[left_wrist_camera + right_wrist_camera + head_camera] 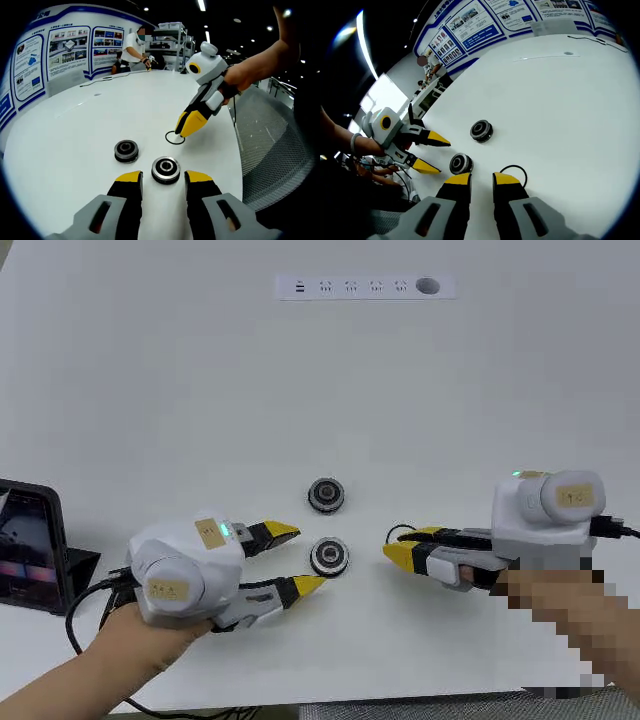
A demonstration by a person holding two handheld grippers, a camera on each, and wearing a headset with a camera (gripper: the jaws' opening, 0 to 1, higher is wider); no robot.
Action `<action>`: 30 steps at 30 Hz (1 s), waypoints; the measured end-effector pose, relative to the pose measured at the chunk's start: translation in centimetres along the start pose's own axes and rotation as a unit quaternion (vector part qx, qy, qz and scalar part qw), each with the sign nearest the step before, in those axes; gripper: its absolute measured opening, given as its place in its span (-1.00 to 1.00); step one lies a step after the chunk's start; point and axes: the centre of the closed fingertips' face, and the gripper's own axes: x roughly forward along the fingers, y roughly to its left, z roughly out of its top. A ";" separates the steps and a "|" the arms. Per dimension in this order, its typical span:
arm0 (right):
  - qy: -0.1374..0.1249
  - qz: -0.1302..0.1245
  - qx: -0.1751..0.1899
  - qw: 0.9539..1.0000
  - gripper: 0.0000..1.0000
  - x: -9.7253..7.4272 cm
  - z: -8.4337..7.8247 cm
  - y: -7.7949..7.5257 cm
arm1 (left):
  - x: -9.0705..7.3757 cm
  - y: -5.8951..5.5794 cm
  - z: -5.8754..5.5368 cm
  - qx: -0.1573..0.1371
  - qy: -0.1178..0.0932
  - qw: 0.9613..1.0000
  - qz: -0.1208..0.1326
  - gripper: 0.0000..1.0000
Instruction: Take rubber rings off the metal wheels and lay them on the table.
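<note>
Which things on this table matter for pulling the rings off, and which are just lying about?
For the job:
near wheel, between the open left tongs
far wheel
loose rubber ring, flat on the table beside the right tongs

Lying about:
power strip, far side
dark screen, left edge

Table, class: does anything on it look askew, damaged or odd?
Nothing stands out. The near wheel and far wheel lie flat, apart; a rubber ring lies loose on the table by the right gripper.
</note>
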 end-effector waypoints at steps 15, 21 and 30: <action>0.006 0.030 0.013 0.999 -0.63 1.7 0.1 1.8 | 1.3 -0.5 0.5 0.012 0.009 1.000 -0.018 -0.59; 0.007 0.040 0.023 0.999 -0.62 2.3 0.1 2.2 | 1.9 -0.6 0.5 0.024 0.017 0.999 -0.024 -0.63; 0.004 0.046 0.037 0.998 -0.62 2.6 0.3 2.3 | 2.5 -0.6 0.2 0.037 0.031 0.998 -0.028 -0.68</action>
